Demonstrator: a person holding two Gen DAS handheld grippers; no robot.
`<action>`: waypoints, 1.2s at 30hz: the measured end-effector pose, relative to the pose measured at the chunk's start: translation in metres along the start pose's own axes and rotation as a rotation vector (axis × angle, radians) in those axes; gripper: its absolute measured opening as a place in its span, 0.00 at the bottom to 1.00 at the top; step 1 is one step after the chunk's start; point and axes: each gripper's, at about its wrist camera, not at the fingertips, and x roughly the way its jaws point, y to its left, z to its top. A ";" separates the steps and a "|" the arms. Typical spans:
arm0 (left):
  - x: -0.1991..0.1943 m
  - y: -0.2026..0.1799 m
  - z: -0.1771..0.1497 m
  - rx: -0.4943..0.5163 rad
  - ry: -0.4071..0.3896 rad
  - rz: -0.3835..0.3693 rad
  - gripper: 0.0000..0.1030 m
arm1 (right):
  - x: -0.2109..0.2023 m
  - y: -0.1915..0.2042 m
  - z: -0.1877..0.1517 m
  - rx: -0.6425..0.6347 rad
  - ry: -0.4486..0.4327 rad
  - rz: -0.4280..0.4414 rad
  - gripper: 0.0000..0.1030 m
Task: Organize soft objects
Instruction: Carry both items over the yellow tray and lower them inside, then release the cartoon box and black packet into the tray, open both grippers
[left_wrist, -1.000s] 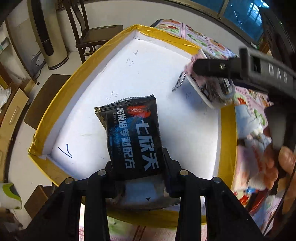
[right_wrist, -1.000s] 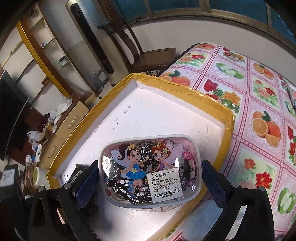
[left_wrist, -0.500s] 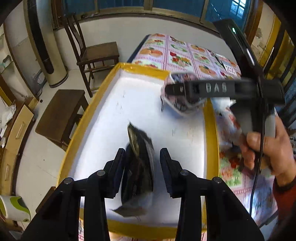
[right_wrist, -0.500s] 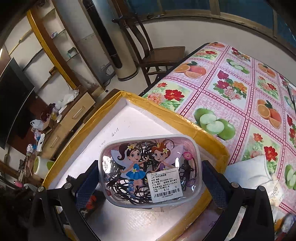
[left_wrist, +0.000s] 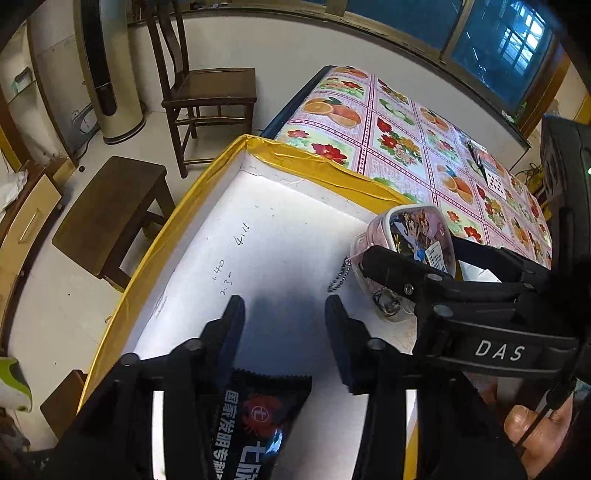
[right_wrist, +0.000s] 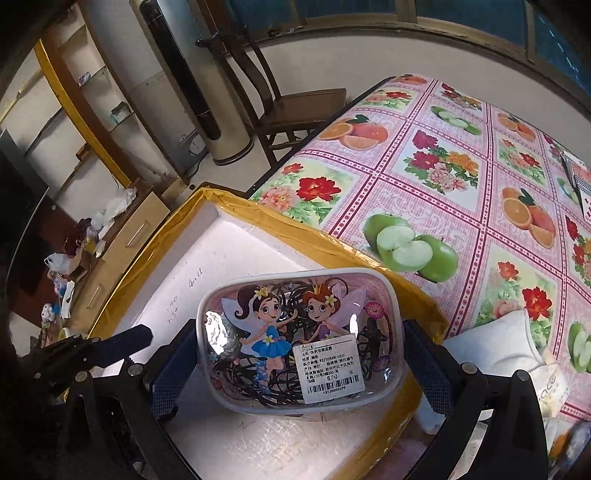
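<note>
Left gripper (left_wrist: 284, 314): fingers spread apart, nothing between the tips, touching nothing; bare white tray floor shows in the gap.
Black packet (left_wrist: 258, 421): lies flat on the tray floor below and behind the left fingertips, partly hidden by the gripper frame; its long axis runs roughly along the fingers, the crimped end toward the tips.
Right gripper (right_wrist: 295, 354): fingers wide but pressed to the two short ends of a pouch (right_wrist: 299, 336), clamping it.
Pouch: clear plastic with two cartoon fairies and a barcode label, dark hair ties inside; its long axis runs across from finger to finger, printed face toward the camera. In the left wrist view it hangs above the tray just inside the rim, to the right of the left fingers, a bead chain (left_wrist: 340, 275) dangling from it.
Tray (left_wrist: 177, 236): white floor, yellow taped rim, under both grippers.
Hand (left_wrist: 535, 439): grips the right gripper's handle.
Tablecloth (right_wrist: 461, 177): fruit and flower print, beyond the tray's far rim.
</note>
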 end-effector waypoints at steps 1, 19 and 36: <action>-0.004 0.002 -0.001 -0.012 -0.009 -0.004 0.61 | 0.001 -0.001 0.000 0.013 0.001 0.011 1.00; -0.038 -0.001 -0.033 -0.072 -0.082 -0.104 0.64 | -0.026 0.005 -0.011 0.143 -0.032 0.027 1.00; -0.021 0.015 -0.031 -0.271 -0.090 -0.094 0.65 | -0.044 -0.015 -0.024 0.389 0.020 0.406 1.00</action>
